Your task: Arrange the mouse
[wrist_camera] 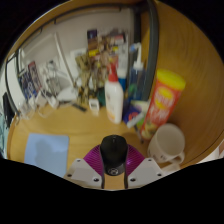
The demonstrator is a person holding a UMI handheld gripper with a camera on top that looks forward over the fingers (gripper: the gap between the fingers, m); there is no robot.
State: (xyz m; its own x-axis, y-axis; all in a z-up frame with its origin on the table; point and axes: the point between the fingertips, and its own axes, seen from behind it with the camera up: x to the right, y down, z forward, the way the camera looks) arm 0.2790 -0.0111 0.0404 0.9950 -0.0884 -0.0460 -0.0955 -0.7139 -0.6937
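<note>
A black computer mouse (113, 151) sits between my gripper's two fingers, with the magenta pads (92, 157) pressed against both of its sides. My gripper (113, 160) is shut on the mouse and holds it over the wooden desk (70, 125). The rear part of the mouse is hidden by the fingers.
A light blue mat (46, 152) lies on the desk to the left of the fingers. A white mug (167, 144) stands to the right. A white bottle with a red cap (114, 97), a yellow box (166, 98) and several cluttered items stand beyond.
</note>
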